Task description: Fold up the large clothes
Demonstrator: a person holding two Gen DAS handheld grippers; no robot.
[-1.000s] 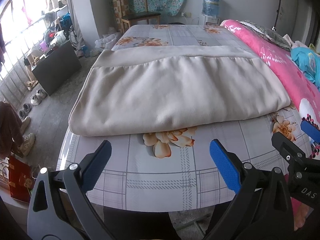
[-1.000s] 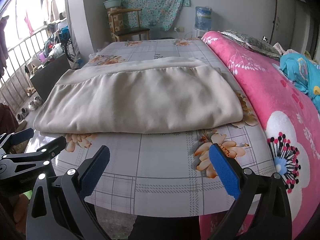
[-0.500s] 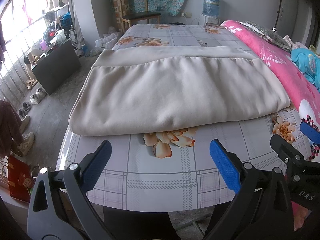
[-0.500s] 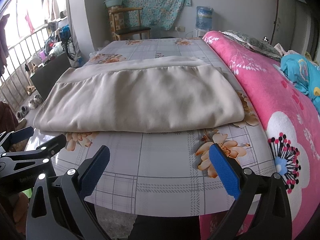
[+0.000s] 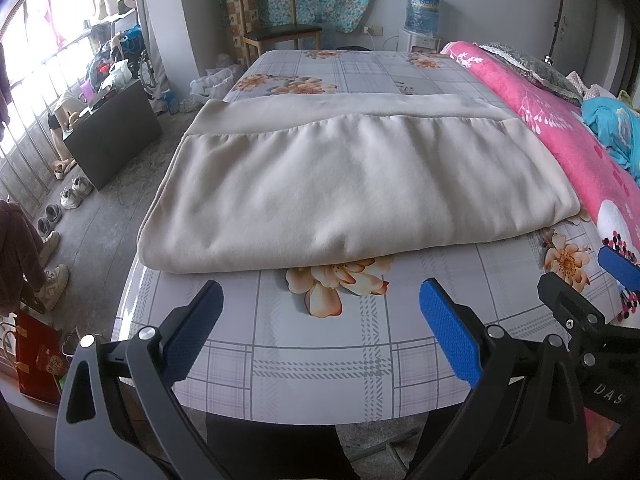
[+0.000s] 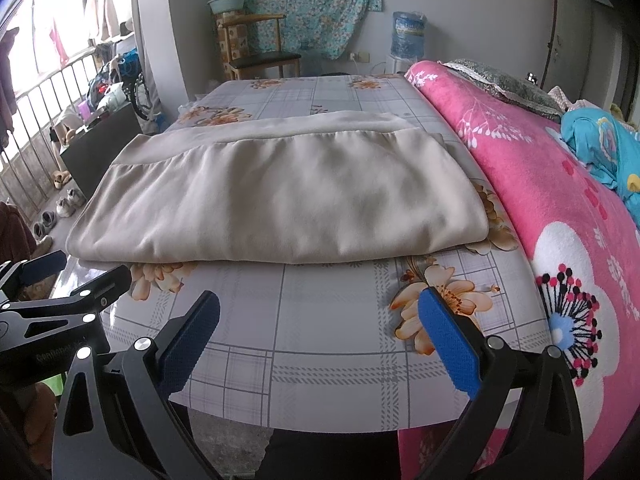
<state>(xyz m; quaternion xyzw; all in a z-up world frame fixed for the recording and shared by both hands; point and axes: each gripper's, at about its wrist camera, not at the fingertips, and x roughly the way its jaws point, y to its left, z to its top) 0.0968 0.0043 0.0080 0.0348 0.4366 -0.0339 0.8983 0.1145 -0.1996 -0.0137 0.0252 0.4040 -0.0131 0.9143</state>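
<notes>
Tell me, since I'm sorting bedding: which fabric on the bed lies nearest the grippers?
The folded beige garment, on the floral sheet. The pink blanket lies along the right side, and the turquoise bundle is farther back.

Both grippers (image 5: pixel 320 320) (image 6: pixel 318 320) have black frames, silver screws and blue-padded jaws.

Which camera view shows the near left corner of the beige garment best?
The left wrist view shows it best: the corner of the beige garment lies unobstructed and well inside the frame. In the right wrist view the same corner sits near the left edge, more distorted, with the left claw close beside it.
</notes>
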